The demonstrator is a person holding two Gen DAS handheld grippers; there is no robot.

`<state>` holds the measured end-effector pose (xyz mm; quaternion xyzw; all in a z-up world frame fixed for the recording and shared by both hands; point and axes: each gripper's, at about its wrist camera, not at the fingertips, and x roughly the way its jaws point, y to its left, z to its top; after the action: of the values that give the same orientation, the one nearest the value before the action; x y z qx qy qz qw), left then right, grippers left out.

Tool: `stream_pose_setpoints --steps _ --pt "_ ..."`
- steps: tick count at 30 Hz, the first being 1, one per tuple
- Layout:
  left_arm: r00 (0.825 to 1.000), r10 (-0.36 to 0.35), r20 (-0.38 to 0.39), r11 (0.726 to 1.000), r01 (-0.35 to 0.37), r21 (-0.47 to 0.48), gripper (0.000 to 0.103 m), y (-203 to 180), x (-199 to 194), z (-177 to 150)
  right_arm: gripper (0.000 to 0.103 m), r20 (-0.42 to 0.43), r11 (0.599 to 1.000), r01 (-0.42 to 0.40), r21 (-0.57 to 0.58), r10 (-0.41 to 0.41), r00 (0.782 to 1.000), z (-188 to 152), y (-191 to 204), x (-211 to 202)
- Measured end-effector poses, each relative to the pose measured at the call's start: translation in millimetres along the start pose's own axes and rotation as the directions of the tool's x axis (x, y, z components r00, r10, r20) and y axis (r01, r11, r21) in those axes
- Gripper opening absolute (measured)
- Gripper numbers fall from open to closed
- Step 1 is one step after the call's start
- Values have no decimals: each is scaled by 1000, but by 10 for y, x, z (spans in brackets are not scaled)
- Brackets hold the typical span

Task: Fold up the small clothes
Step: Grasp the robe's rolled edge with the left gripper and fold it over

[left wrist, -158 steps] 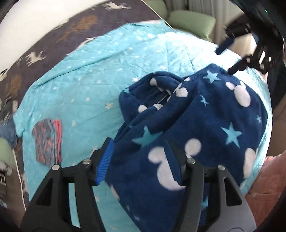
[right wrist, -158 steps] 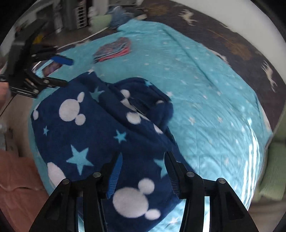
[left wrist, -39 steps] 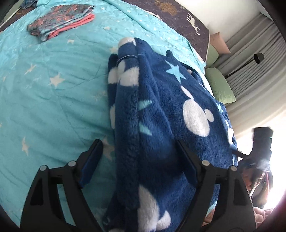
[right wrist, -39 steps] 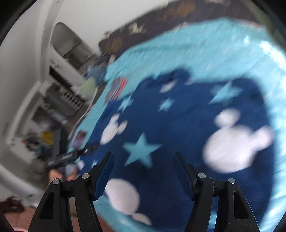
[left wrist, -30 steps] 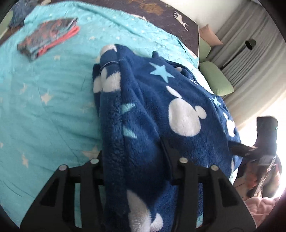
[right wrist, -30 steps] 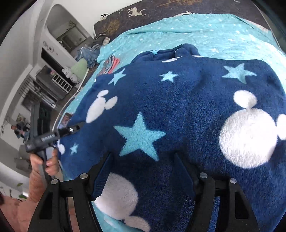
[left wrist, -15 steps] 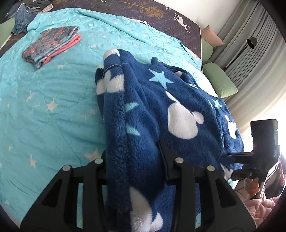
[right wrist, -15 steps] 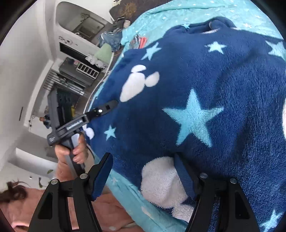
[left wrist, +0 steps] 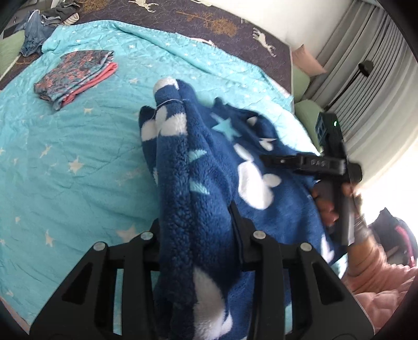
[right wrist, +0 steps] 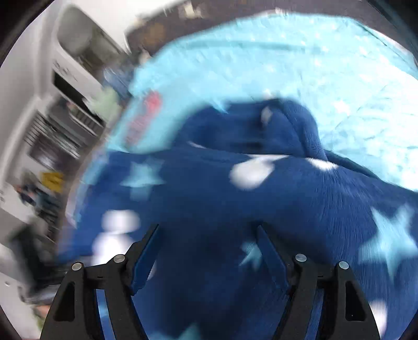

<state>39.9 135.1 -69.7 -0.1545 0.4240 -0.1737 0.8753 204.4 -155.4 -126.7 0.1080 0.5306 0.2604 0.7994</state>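
Note:
A navy fleece garment (left wrist: 209, 183) with white mouse heads and light blue stars lies bunched on the turquoise star quilt (left wrist: 65, 157). My left gripper (left wrist: 196, 222) is shut on a thick folded edge of it and holds that edge up. My right gripper (right wrist: 206, 240) is open just above the fleece (right wrist: 261, 209); that view is motion-blurred. The right gripper also shows in the left wrist view (left wrist: 308, 162), over the garment's right side, with the hand that holds it.
A folded patterned cloth with a pink layer (left wrist: 75, 75) lies on the quilt at the far left. A dark deer-print bedspread (left wrist: 209, 21) runs along the back. Green cushions (left wrist: 308, 112) and grey curtains (left wrist: 365, 65) stand at the right. Shelves (right wrist: 65, 117) stand beyond the bed.
My left gripper keeps its grip and has lifted the folded edge a little. My right gripper has swung quickly over the fleece toward its middle, still open.

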Motion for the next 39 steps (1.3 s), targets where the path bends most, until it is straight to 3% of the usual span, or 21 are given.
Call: stream_pose_setpoints --steps 5,8,11,12,15,18,21,23,26,30,35,39 --pt "993 -113 26 993 112 41 35 -236 -111 154 77 87 994 69 -79 -62 994 -234 210 -294" --pt "992 -122 30 988 119 98 34 -443 -125 202 77 112 997 -34 -66 41 993 -437 216 -608" --pt "991 -130 24 983 126 135 33 -630 -115 255 77 86 980 -176 -96 184 979 -755 252 -856" --pt "991 -132 25 981 127 148 32 -703 -112 279 77 80 977 -183 -113 192 978 -816 292 -904" --pt "987 -159 24 970 152 188 32 -946 -108 339 77 105 982 -86 -166 104 989 -1099 345 -1082" --pt "983 -180 19 950 169 262 32 -1240 -70 345 77 164 990 5 -140 18 986 -1270 238 -1255" --pt "978 -209 -22 922 205 328 32 -1501 47 287 77 227 998 -35 -61 48 973 -1397 48 -1448" --pt "978 -204 -50 909 208 361 32 -1627 156 208 77 268 992 -129 -7 127 955 -1452 -112 -1610" --pt "981 -176 -75 896 192 400 32 -1750 302 66 77 293 969 -234 73 204 934 -1267 -247 -1646" --pt "984 -167 -68 884 180 431 32 -1814 309 -37 77 257 944 -298 141 255 932 -952 -337 -1534" --pt "986 -156 -59 887 166 431 32 -1836 318 -62 79 143 950 -284 132 266 953 -374 -111 -1224" --pt "987 -151 -55 887 159 434 33 -1867 325 -50 83 68 956 -281 81 276 959 -74 182 -1041"
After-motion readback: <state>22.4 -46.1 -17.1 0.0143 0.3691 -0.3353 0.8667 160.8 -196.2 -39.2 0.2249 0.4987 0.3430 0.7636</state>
